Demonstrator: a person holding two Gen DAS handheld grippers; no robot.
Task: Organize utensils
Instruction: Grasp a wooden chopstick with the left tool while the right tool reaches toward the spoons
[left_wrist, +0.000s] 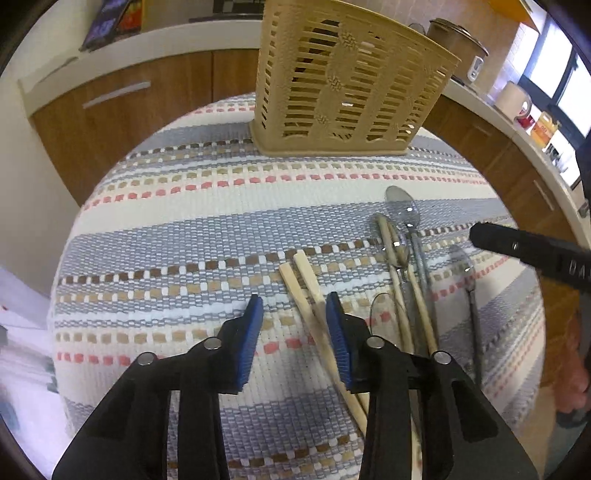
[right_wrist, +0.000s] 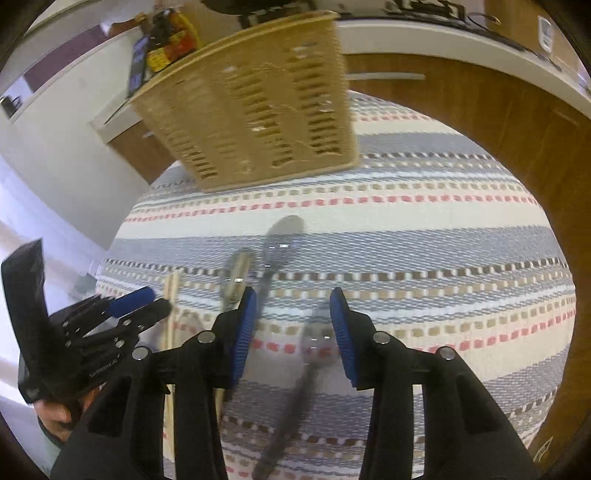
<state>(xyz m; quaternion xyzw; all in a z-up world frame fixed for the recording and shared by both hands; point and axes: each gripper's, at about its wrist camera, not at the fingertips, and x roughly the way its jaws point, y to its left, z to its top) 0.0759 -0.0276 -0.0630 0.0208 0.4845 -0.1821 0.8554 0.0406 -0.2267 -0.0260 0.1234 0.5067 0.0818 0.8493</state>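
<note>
On the left, the left gripper (left_wrist: 294, 314) is seen tipped down over a striped woven cloth (left_wrist: 177, 236), its blue pads (left_wrist: 254, 325) parted by a moderate gap with only cloth between them. Just beside its right-hand pad, a pair of wooden chopsticks (left_wrist: 306, 280) is laid on the cloth, slanting under that finger. Further right, a loose bundle is formed by metal spoons (left_wrist: 404, 214) and two more pale sticks (left_wrist: 393, 288), overlapping one another, and one separate spoon (left_wrist: 463, 266) is laid just beyond them. At the far edge of the cloth a tan slotted utensil basket (left_wrist: 343, 81) is stood upright.

In the right wrist view, which is blurred, the right gripper (right_wrist: 293, 314) is held with its jaws moderately apart above that separate spoon (right_wrist: 314, 339); the bowl appears to lie between the pads without being pressed, though contact cannot be judged with certainty.
</note>
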